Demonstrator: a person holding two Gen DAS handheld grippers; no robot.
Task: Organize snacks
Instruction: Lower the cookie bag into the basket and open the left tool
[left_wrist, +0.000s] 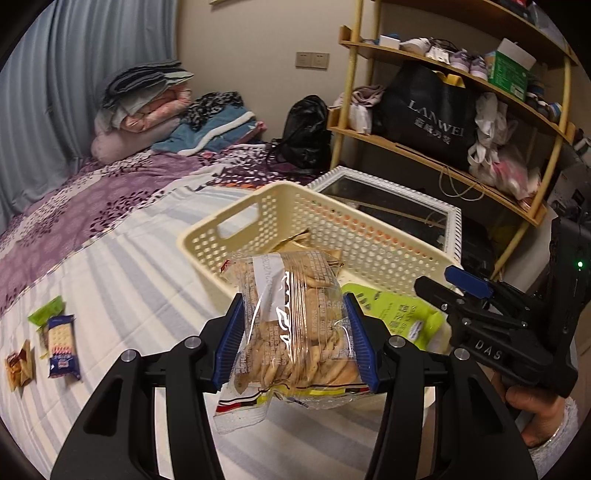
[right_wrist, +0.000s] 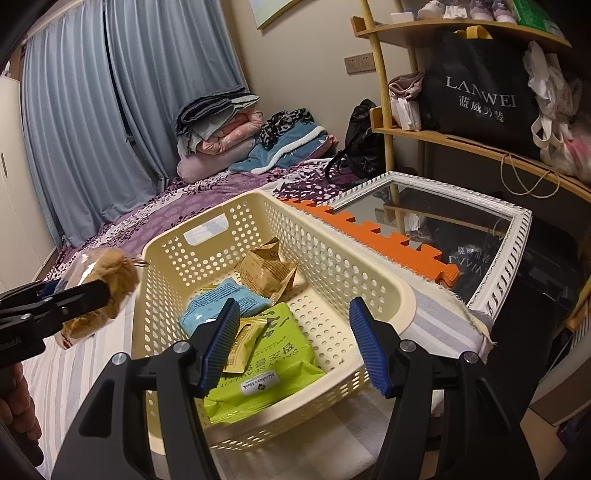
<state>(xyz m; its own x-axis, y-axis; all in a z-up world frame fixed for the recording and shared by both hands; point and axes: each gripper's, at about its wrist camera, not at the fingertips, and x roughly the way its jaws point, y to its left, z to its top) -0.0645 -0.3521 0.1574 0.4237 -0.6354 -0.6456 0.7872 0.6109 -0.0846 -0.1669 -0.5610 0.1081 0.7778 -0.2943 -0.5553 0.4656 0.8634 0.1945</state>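
Left gripper (left_wrist: 295, 336): clenched on a clear cookie bag (left_wrist: 295, 325), blue pads pressing both its sides; held up off the bed, just in front of the basket's near-left wall
Right gripper (right_wrist: 295, 343): released; pads apart with nothing pressed between them; poised above the basket's near end, over the packets inside
Basket (right_wrist: 384, 291): cream, perforated, on the striped sheet near the bed's right edge; cut-out handle in its far wall
Inside the basket: green seaweed pack (right_wrist: 273, 369) at the near end; small yellow sachet (right_wrist: 243, 343) lying on it; blue packet (right_wrist: 218, 302) toward the left wall; tan packets (right_wrist: 269, 273) toward the far end
Left on the bed (left_wrist: 122, 266): blue cracker pack (left_wrist: 62, 347), a green packet (left_wrist: 46, 310) and an orange-brown packet (left_wrist: 20, 365), together near the bed's left edge, well apart from the basket
Beside the bed: white-framed mirror (right_wrist: 513, 251) lying flat; orange foam mat (right_wrist: 384, 240) between it and the basket
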